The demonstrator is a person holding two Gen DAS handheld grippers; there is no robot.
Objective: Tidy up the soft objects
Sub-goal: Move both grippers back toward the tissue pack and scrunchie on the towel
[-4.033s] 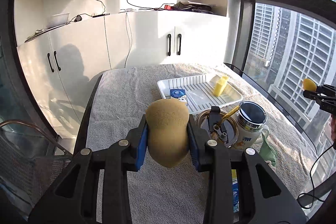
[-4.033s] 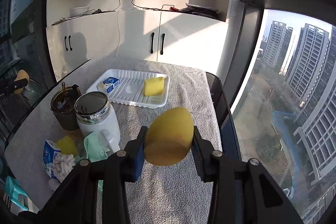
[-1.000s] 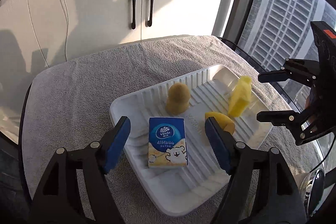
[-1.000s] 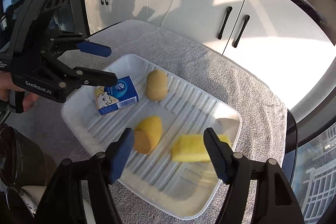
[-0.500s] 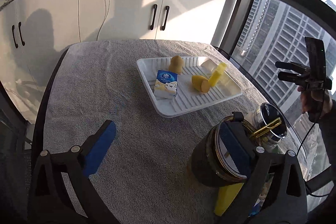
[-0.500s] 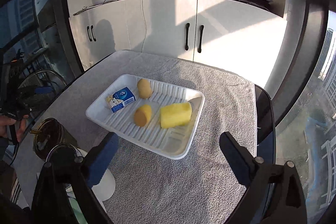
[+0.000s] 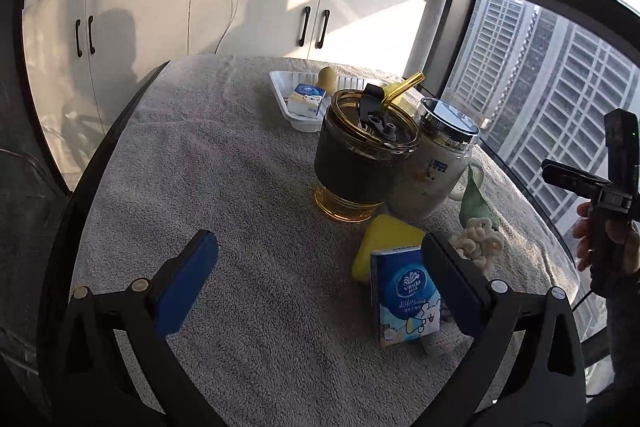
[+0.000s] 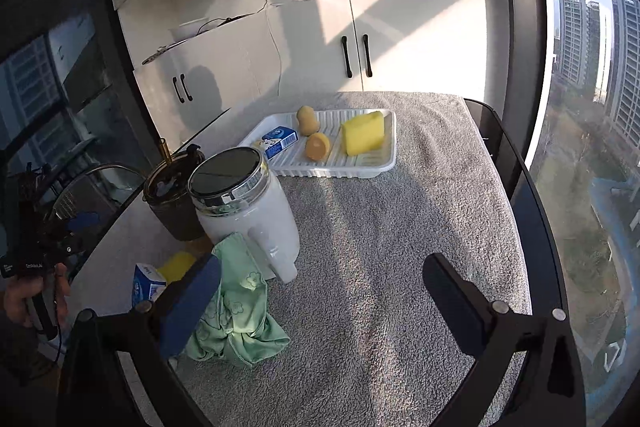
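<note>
left tool open; tissue pack reads "Vinda"

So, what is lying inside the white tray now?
The white tray holds a tissue pack, a brown sponge, an orange sponge and a yellow block sponge. Nothing visibly covered.

**Clutter on one side, open towel on the other**

The dark cup and white jar stand touching, screening the tray from the left side. Just before them crowd a tissue pack, yellow sponge and green cloth. Bare table stretches right of the jar up to the tray.
</note>
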